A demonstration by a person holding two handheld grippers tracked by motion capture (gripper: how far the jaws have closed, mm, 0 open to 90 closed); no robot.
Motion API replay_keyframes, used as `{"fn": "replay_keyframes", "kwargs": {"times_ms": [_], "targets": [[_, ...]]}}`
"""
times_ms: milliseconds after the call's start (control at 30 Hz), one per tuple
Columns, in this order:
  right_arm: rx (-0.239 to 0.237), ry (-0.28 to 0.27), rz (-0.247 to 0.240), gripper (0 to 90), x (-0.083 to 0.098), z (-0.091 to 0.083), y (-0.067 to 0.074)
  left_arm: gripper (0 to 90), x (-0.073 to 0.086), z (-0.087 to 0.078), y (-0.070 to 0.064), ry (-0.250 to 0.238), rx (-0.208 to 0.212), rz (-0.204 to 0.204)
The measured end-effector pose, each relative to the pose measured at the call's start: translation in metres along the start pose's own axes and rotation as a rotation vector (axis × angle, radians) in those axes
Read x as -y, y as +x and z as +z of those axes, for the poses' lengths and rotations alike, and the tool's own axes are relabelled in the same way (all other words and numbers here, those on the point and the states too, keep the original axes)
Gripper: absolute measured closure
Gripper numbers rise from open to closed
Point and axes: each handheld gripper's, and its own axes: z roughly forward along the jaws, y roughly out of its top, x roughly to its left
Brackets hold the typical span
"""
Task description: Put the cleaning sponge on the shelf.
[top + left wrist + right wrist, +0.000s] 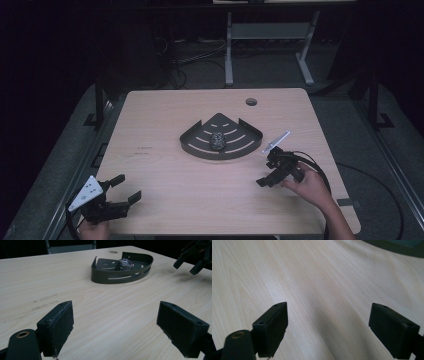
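Note:
A dark fan-shaped tray (186, 145) with slots lies at the middle of the wooden table. A ball of steel wool (218, 140) sits inside it. My left gripper (128, 188) is at the near left corner, open, with nothing between its jaws. In the left gripper view (115, 327) it faces the tray (100, 277) and the steel wool (124, 264) from well back. My right gripper (265, 171) hovers just right of the tray's near corner, also open and empty. The right gripper view (328, 327) looks down on bare wood, with the tray's edge (402, 247) at top right.
A round cable hole (251, 102) is at the table's far right. Faint marks (142, 150) lie on the wood left of the tray. Behind the table stand the legs of another desk (229, 50) and cables on the floor. The right gripper (192, 262) appears at the left gripper view's top right.

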Motion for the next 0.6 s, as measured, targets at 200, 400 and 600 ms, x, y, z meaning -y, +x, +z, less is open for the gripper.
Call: {"fn": "replay_keyframes", "kwargs": {"times_ms": [200,400,600], "targets": [[0.002,-0.008,0.007,15.4,0.013,-0.002,0.000,13.3,0.000,0.000,0.000,0.006,0.001,0.004],[0.001,-0.020,0.017,15.4,0.024,-0.002,0.001,13.3,0.000,0.001,-0.001,0.008,0.002,0.008],[0.002,-0.038,0.022,15.4,0.034,-0.005,0.007,13.3,-0.001,0.001,-0.001,0.007,0.002,0.008]]}}
